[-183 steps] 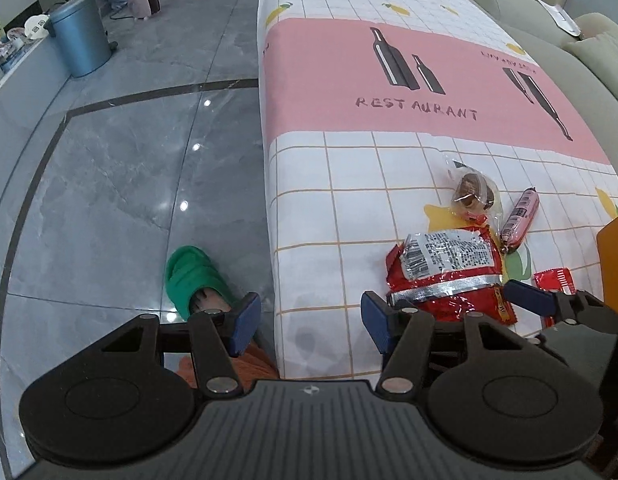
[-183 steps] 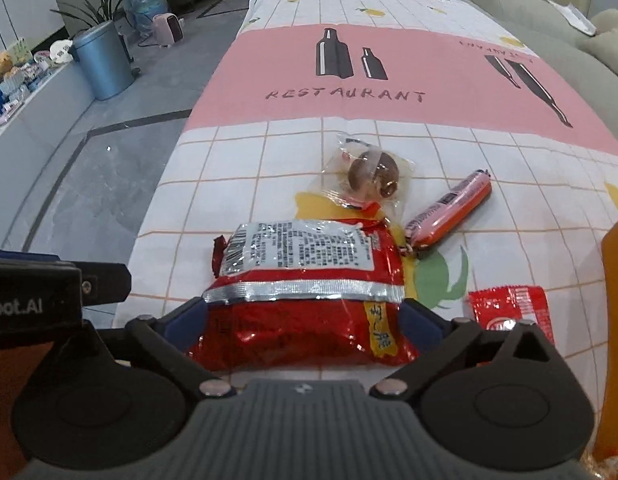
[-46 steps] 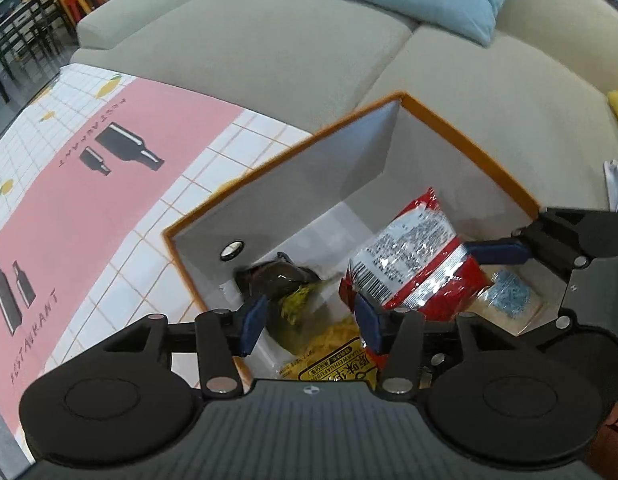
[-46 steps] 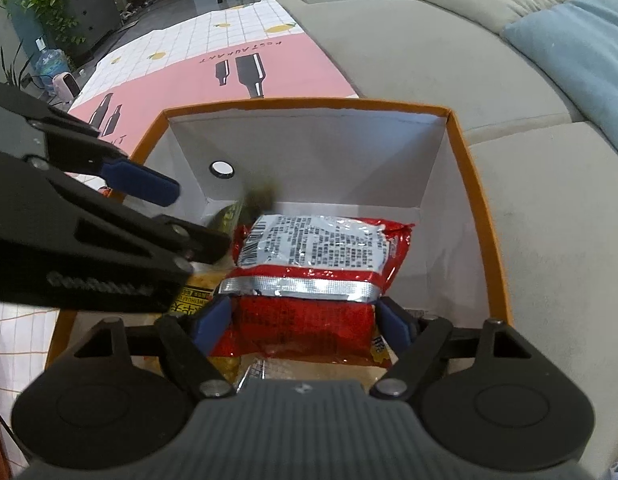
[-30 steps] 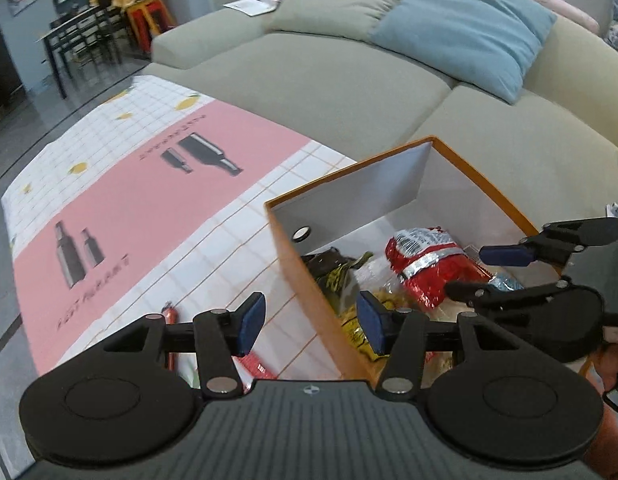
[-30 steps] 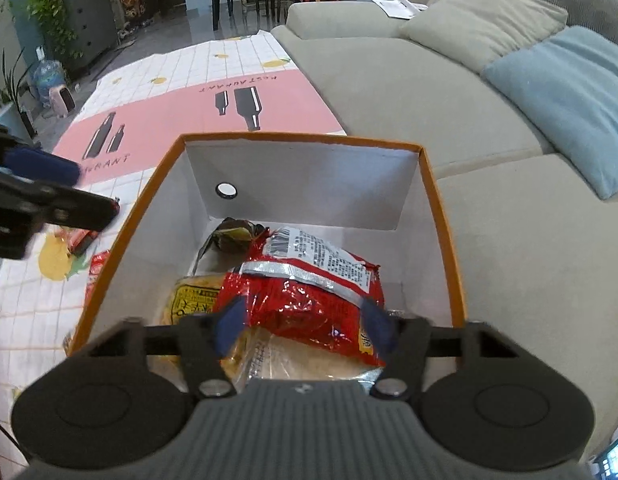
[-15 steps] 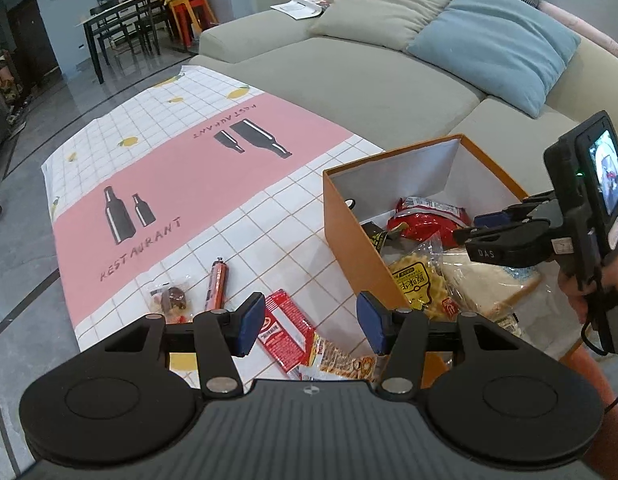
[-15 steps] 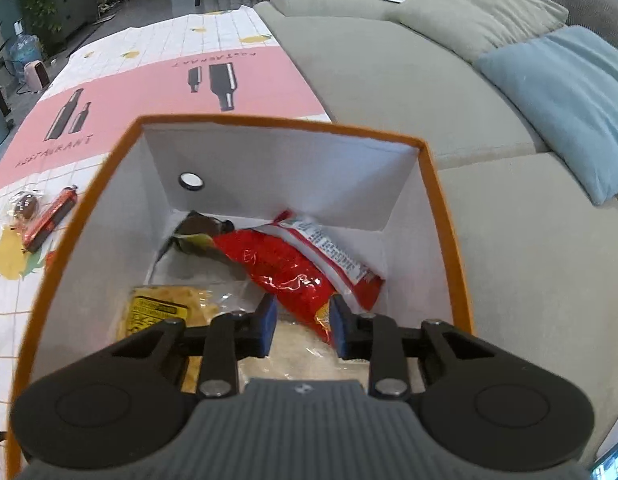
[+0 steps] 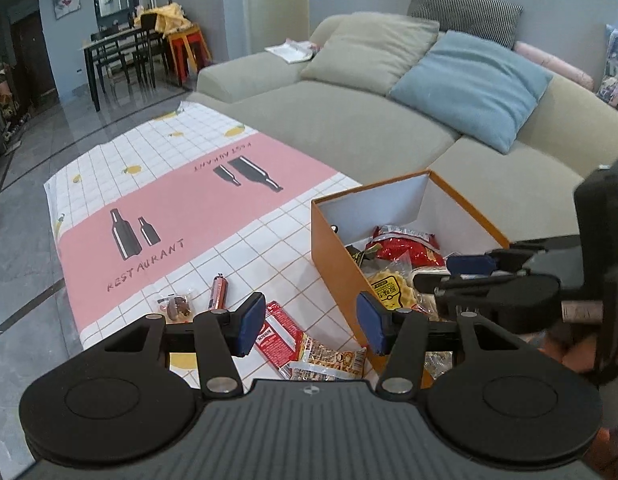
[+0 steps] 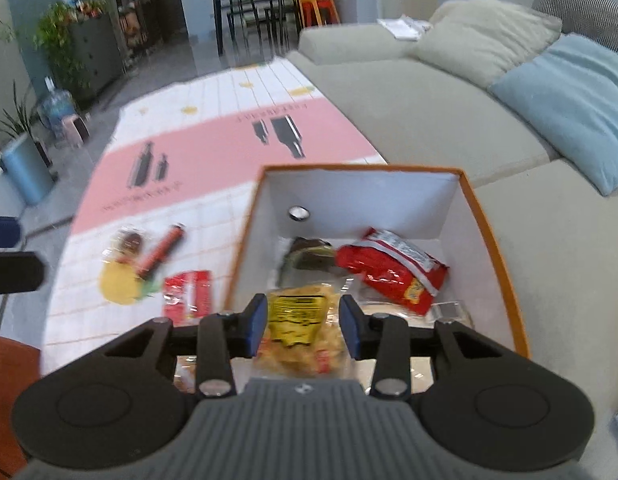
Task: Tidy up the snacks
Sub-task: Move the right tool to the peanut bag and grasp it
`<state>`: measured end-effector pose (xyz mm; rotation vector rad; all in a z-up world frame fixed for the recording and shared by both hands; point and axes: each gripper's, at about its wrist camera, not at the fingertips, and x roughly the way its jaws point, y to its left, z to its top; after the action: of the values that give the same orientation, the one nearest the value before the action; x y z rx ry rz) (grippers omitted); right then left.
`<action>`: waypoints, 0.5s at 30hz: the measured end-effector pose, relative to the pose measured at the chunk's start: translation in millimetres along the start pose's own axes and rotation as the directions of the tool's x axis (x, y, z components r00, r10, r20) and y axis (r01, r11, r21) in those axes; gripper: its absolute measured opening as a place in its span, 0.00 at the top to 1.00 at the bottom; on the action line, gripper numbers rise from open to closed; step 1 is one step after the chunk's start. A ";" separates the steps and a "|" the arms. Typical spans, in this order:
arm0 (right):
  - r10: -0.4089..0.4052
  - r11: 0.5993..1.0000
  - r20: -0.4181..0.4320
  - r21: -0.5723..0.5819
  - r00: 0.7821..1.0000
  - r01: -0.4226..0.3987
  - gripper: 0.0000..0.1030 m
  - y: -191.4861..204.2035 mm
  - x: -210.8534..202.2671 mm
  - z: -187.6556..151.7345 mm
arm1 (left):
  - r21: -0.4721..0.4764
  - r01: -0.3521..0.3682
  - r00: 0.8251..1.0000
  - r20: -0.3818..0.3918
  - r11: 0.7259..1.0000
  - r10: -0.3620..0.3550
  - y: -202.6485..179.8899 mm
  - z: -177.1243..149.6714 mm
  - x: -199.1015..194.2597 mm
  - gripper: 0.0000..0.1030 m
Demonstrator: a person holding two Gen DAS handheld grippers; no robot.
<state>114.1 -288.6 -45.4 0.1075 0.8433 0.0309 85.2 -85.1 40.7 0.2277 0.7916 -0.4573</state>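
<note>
While the orange box (image 10: pixel 505 264) sits at the table's corner against the grey sofa (image 9: pixel 349 120), the red snack bag (image 10: pixel 389 268) lies inside it beside a dark packet (image 10: pixel 309 254) and a yellow-labelled bag (image 10: pixel 301 312). Over the box hangs the right gripper (image 10: pixel 301 322), its jaws part-spread after just widening, with nothing between the pads. Out over the tablecloth (image 9: pixel 189 208), the left gripper (image 9: pixel 311 322) holds its jaws wide and bare. Below it lie a red wrapper (image 9: pixel 279 334) and a peanut packet (image 9: pixel 329 362), close to the box's outer wall. Farther off rest a sausage stick (image 9: pixel 218 292) and a clear-wrapped brown treat (image 9: pixel 177 304). A blue cushion (image 9: pixel 469 84) leans on the sofa back.
</note>
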 end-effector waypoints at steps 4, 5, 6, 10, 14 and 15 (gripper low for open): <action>0.000 1.000 0.043 -0.010 0.999 0.001 0.63 25.4 -18.6 -11.7 | 0.011 -0.021 1.000 0.006 1.000 0.021 1.7 -13.3 -2.3 0.40; 0.004 1.000 0.051 -0.014 0.999 -0.003 0.63 30.1 -22.0 -14.8 | 0.012 -0.024 1.000 -0.003 1.000 0.024 3.0 -17.5 -0.9 0.40; 0.007 1.000 0.060 -0.020 0.998 -0.006 0.63 36.1 -25.2 -18.2 | 0.015 -0.026 1.000 -0.011 1.000 0.026 5.1 -21.2 -0.9 0.40; 0.010 0.997 0.073 -0.076 0.997 -0.004 0.63 57.8 -29.1 -30.2 | 0.017 -0.033 0.998 -0.049 0.999 0.034 14.1 -38.4 1.7 0.40; 0.028 0.986 0.039 -0.167 0.999 -0.021 0.63 77.8 -21.0 -43.2 | 0.010 -0.026 0.995 -0.094 1.000 0.027 25.2 -53.8 6.2 0.40; 0.037 0.982 0.031 -0.186 0.999 -0.031 0.63 82.1 -19.1 -45.9 | 0.012 -0.020 0.994 -0.104 1.000 0.021 28.0 -57.8 7.4 0.40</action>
<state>68.4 -204.5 -52.6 -0.0532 0.8006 0.1394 66.6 -41.7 -3.4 0.2708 0.8879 -0.4332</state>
